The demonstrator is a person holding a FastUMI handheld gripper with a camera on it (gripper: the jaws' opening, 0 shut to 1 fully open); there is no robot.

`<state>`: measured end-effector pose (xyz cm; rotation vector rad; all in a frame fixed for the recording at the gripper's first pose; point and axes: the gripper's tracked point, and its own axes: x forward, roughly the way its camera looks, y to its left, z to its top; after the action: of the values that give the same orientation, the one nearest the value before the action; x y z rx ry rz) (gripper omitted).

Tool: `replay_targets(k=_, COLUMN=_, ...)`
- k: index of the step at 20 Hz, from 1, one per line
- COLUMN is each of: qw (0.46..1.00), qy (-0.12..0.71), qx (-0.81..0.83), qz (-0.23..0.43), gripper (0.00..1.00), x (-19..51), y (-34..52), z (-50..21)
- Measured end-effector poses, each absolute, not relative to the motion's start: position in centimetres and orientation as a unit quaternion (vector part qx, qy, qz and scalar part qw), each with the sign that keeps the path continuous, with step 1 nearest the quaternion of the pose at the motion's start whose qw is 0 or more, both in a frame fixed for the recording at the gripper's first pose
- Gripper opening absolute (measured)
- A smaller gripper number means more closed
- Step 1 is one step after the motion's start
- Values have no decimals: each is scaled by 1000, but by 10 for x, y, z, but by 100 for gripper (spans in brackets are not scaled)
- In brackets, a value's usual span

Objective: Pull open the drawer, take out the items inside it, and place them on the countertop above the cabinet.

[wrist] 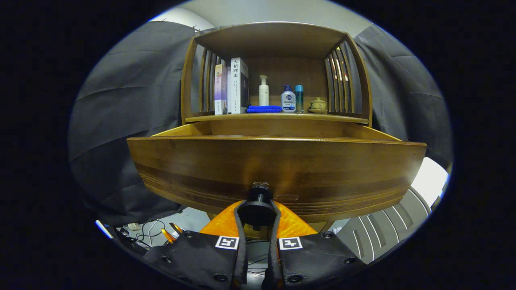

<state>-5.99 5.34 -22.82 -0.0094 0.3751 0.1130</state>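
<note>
A wooden cabinet's drawer (pixel 276 165) stands pulled out toward me, its dark front panel wide across the view. Its black round knob (pixel 258 210) sits between my two orange fingers (pixel 219 223), and my gripper (pixel 258 215) is shut on the knob. The drawer's inside is hidden behind the front panel; only its pale side walls (pixel 177 131) show. Just above the drawer lies the countertop (pixel 278 117) of the cabinet.
On the countertop stand books (pixel 234 85), a folded blue cloth (pixel 264 108), a white pump bottle (pixel 263 90), a lotion bottle (pixel 288 98), a teal can (pixel 299 98) and a small lidded pot (pixel 318 104). Slatted side walls and a top board enclose that shelf. Cables (pixel 147 231) lie on the floor below.
</note>
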Motion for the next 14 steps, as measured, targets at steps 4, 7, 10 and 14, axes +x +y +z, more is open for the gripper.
replay_targets(k=4, qw=980, qy=190, qx=3, qz=59, gripper=22, x=-63, y=54, z=-229)
replay_targets(k=7, qw=980, qy=189, qx=1, qz=56, gripper=22, x=-62, y=54, z=-229)
replay_targets(k=10, qw=978, qy=196, qx=10, qz=67, gripper=30, x=-67, y=58, z=-229)
replay_targets(k=14, qw=979, qy=183, qx=10, qz=95, gripper=60, x=-87, y=41, z=-203)
